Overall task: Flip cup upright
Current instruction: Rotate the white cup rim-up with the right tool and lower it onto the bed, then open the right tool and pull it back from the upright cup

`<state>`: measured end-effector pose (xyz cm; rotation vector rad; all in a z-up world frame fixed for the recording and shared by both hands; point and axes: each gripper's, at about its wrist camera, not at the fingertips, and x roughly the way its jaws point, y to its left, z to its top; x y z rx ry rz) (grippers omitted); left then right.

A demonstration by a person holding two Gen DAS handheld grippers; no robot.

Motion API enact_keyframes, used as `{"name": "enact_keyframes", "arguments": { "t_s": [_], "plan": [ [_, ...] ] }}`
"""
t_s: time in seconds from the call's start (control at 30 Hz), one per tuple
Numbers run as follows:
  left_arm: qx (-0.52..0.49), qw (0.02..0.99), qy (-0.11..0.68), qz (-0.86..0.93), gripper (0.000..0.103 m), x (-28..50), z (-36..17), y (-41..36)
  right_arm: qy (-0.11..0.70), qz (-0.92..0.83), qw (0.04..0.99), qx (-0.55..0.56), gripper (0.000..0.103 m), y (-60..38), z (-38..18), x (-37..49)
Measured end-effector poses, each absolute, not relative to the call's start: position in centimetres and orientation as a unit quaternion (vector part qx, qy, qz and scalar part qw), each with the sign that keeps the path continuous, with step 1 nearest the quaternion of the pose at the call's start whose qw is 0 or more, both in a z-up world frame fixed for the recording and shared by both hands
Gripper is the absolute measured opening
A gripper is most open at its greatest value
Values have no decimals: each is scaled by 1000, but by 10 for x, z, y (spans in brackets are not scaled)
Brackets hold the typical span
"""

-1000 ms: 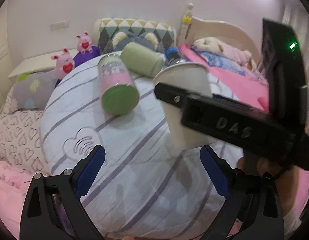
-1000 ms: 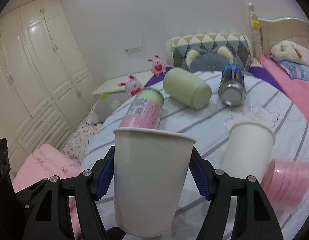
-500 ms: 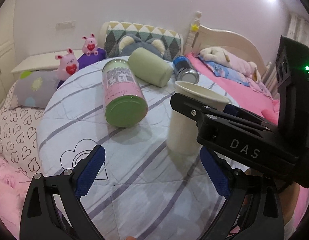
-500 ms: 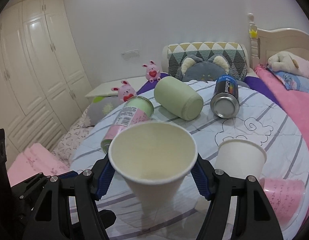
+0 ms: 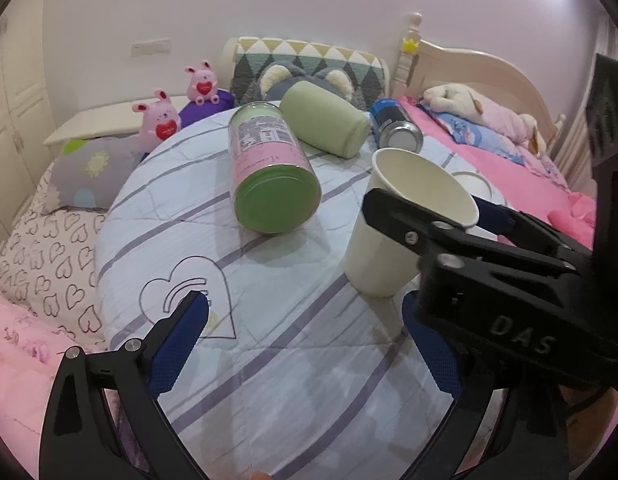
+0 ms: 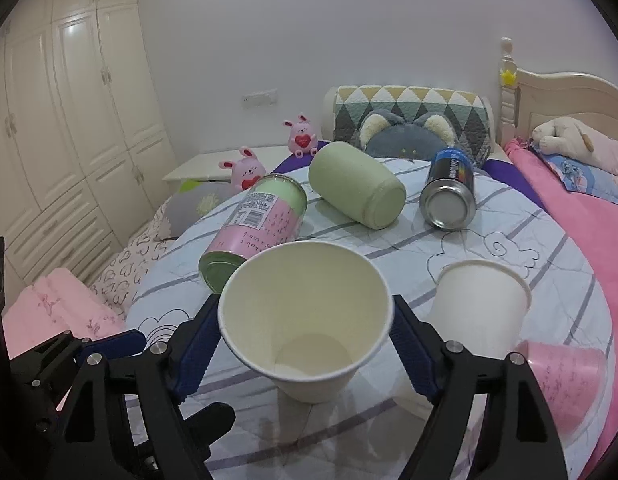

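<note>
From the left wrist camera, a round table [image 5: 269,360] covered in a striped quilt fills the middle of a bedroom. The left gripper [image 5: 305,344] hangs low over it, its blue-padded fingers spread wide with nothing between them. To the right, the right gripper [image 5: 425,218] reaches in from the side and clamps a white paper cup [image 5: 405,220], mouth up and leaning a little; whether its base touches the quilt is hard to tell. Behind lie a pink-and-green canister [image 5: 269,168], a pale green cylinder [image 5: 325,124] and a blue can [image 5: 393,126], all on their sides. A second white cup [image 5: 471,182] only peeks out behind the held one.

From the right wrist camera, the view looks straight down into the held cup [image 6: 305,320], gripped at both sides by the blue pads [image 6: 197,344]. Only here does the second cup [image 6: 479,304] show fully, standing just right of the held cup, with a pink cup [image 6: 561,380] lying beside it, partly cut off by the gripper frame.
</note>
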<state>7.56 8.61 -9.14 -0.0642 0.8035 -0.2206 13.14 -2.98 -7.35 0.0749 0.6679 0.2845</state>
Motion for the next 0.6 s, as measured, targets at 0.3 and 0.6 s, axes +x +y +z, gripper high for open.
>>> {"name": "enact_keyframes", "arguments": {
  "t_s": [0.3,0.6],
  "plan": [
    [-4,927,366,-74,99,54,-77,80,312,148,937,55,82,-40,-61,113],
    [9,938,342,-53,99,30,-59,68,283,148,946,54,82,-59,-37,76]
  ]
}}
